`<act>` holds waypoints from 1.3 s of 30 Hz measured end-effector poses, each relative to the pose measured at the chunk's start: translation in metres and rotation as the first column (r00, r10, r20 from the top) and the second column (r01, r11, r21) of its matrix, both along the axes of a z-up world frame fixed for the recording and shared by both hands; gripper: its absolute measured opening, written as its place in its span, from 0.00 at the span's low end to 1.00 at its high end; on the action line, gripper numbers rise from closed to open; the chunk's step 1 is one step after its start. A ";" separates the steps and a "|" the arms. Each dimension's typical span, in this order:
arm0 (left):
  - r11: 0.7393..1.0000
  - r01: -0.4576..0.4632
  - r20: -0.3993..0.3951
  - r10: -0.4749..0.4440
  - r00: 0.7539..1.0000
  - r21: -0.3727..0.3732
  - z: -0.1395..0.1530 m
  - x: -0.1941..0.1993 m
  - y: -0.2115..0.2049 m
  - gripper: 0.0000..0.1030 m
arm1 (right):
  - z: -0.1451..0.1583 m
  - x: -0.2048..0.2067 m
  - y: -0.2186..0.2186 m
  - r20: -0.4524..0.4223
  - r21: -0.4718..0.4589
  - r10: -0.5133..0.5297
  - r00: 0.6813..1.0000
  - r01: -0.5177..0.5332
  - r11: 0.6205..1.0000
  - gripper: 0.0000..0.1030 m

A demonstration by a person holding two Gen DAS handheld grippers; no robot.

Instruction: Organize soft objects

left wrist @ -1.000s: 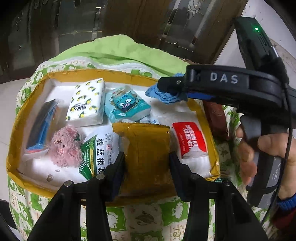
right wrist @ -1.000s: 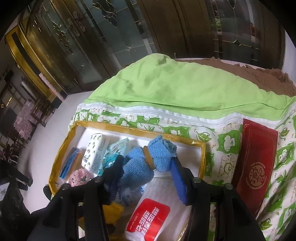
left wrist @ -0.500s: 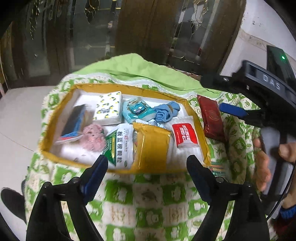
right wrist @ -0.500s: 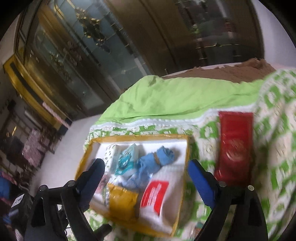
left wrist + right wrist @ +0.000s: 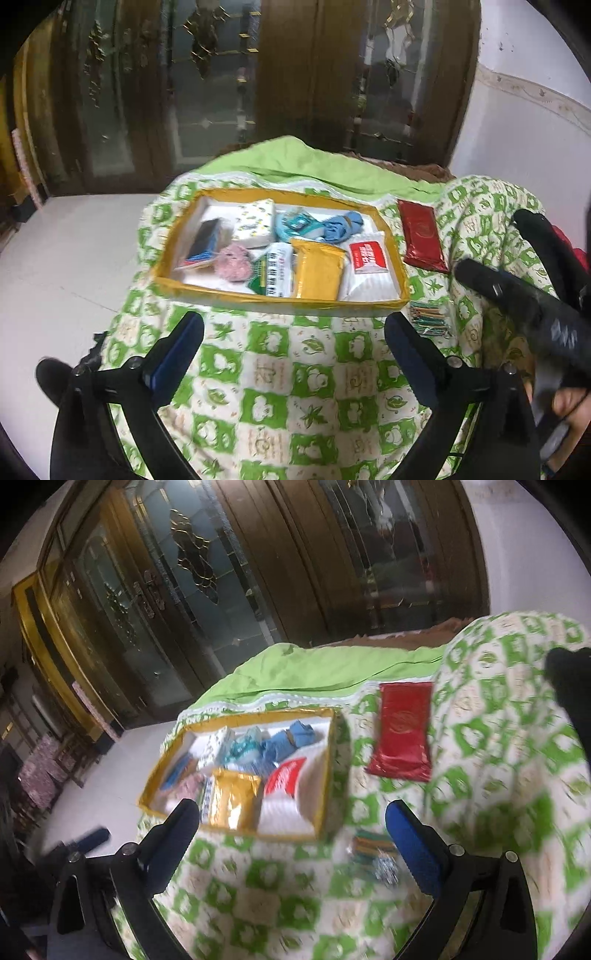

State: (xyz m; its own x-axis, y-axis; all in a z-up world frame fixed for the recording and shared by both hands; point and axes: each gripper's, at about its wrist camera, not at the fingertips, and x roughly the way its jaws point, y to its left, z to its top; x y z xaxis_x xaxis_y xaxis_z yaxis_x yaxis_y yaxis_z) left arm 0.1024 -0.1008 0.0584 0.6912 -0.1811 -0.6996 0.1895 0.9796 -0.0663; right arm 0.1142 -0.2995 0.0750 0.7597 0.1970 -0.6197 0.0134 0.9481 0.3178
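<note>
- The gold-rimmed tray on the quilt already holds soft packs, a blue cloth and a pink pompom.
- I judge the glossy red pouch (lying just beside the tray) comes next.
- My left gripper and right gripper hover spread wide, empty.

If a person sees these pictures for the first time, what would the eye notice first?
Most likely the gold-edged tray in the middle of the green-and-white quilt, crowded with soft packets, among them a yellow pouch near its front edge. Next, the red packet lying alone on the quilt, right of the tray.
</note>
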 end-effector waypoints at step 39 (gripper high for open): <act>0.982 -0.143 0.162 0.123 0.979 0.122 0.056 -0.125 0.008 1.00 | 0.058 -0.161 0.029 0.196 -0.140 0.052 0.979 -0.025 0.990 0.99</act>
State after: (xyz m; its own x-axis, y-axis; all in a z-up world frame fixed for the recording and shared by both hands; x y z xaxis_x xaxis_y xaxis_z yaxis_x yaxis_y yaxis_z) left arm -0.0227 -0.0926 0.1149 0.8036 0.0065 -0.5952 0.0550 0.9949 0.0851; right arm -0.0470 -0.2708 0.1329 0.8636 0.1531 -0.4803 -0.0744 0.9811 0.1789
